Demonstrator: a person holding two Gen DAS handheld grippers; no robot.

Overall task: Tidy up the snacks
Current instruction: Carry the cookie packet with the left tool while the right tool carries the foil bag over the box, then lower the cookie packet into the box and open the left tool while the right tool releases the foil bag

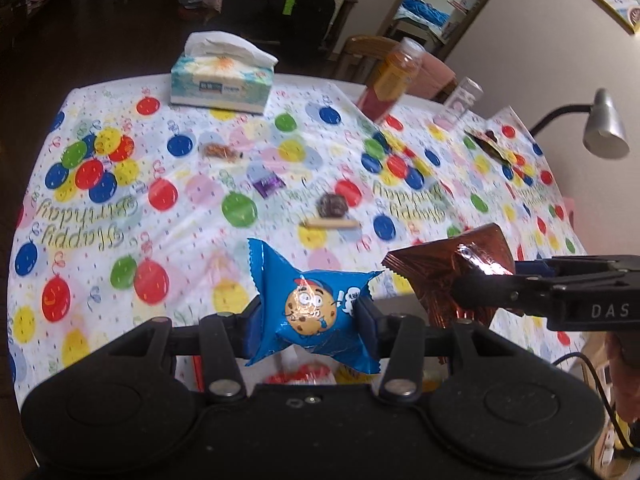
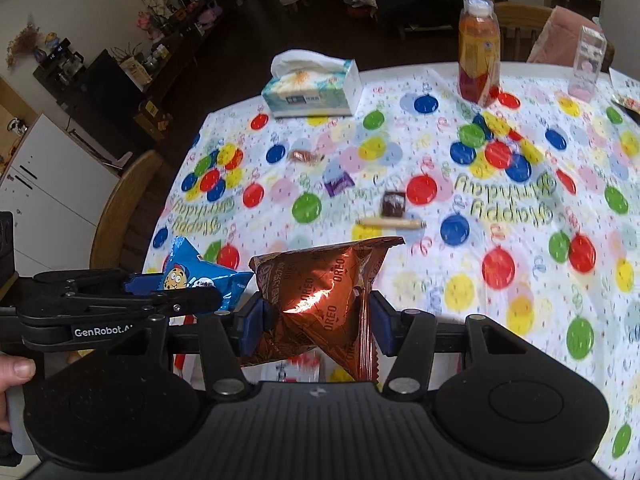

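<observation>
- Gripping a blue cookie packet [image 1: 316,312] between its two blue pads, our left gripper [image 1: 316,320] is closed on the packet's middle and holds it above the near edge of the table [image 1: 120,240].
- We see our right gripper [image 2: 316,320] closed likewise on a copper-brown Oreo packet [image 2: 320,296], pinched at its waist and lifted clear of the balloon-print tablecloth [image 2: 520,240].
- In both views the two packets hang just beside each other, the blue one to the left of the brown one; whether they touch we cannot tell.
- Four small snacks lie loose on the cloth farther out: a pale wrapped stick [image 1: 330,224], a dark brown packet [image 1: 332,205] just behind it, a purple packet [image 1: 267,184], and a brownish wrapped piece [image 1: 222,151].
- At the far edge stand a tissue box [image 1: 222,80], a bottle of orange drink [image 2: 479,52] and a clear plastic box [image 2: 587,60].
- Red and yellow items show blurred beneath the grippers; we cannot identify them.
</observation>
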